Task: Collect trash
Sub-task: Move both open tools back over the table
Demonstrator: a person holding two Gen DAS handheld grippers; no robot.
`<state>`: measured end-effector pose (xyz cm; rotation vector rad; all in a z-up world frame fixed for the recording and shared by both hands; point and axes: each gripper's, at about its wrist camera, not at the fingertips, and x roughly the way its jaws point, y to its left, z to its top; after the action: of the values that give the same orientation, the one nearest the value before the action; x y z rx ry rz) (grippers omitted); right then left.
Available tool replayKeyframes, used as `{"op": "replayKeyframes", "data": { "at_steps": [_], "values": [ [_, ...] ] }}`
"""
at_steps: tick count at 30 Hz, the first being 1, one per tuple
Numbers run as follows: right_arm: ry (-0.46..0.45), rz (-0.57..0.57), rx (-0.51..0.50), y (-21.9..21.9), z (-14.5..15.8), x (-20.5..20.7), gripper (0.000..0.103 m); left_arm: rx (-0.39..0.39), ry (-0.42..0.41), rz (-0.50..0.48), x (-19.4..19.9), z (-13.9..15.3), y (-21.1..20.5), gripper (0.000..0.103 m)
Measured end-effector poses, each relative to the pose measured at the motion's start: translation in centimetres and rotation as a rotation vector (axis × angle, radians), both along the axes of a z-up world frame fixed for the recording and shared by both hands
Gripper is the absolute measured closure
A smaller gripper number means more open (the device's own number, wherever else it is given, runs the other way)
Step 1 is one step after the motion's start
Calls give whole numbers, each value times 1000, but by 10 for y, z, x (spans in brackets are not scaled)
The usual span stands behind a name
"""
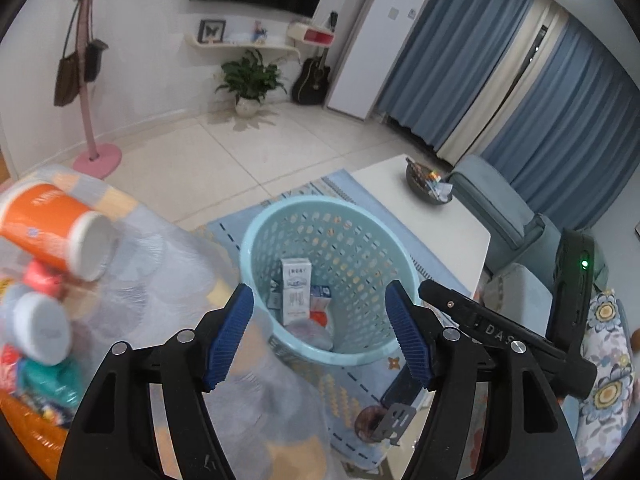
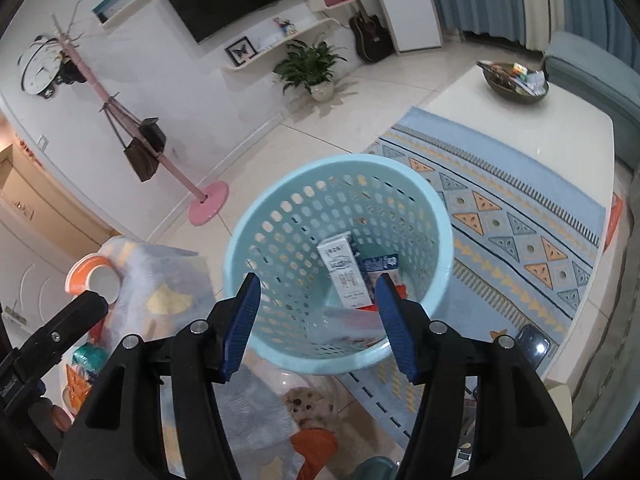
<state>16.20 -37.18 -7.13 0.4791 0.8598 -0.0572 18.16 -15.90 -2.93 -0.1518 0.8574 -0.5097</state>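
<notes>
Trash basket (image 1: 332, 276), light blue perforated plastic, sits on the patterned rug (image 2: 520, 216) just beside the white counter (image 1: 432, 216). Both wrist views look down into it. Inside: an upright white carton (image 1: 296, 292), a smaller blue-and-white box (image 2: 380, 264) beside it, something red at the bottom (image 1: 318, 316), and a pale crumpled piece (image 1: 312, 334) against the near wall.

Left gripper (image 1: 320, 336) hovers above the basket's near rim, blue fingers (image 1: 230, 340) spread wide, nothing between them. Right gripper (image 2: 316, 328) is also above the near rim, fingers (image 2: 394, 328) spread apart and empty. The right gripper's black body shows at the right edge of the left wrist view; the left one's body shows at the lower left of the right wrist view.

Left of the basket, a translucent plastic bag (image 1: 160, 280) holds more trash: an orange-and-white paper cup (image 1: 52, 232) on its side, a white-capped container (image 1: 38, 328), and red and teal wrappers. All of that is blurred in the left view.

On the counter: a dark bowl (image 2: 514, 82) with small mixed items, well apart from the basket. A dark phone (image 2: 534, 346) lies on the near counter edge.
</notes>
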Motion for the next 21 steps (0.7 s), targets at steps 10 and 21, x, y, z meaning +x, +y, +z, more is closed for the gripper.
{"op": "replayKeyframes", "data": {
  "at_steps": [10, 21],
  "values": [
    [-131, 195, -67, 88, 52, -19, 47, -17, -160, 108, -57, 50, 69, 32],
    [-213, 553, -128, 224, 67, -38, 40, 91, -178, 416, -105, 53, 208, 25]
  ]
}}
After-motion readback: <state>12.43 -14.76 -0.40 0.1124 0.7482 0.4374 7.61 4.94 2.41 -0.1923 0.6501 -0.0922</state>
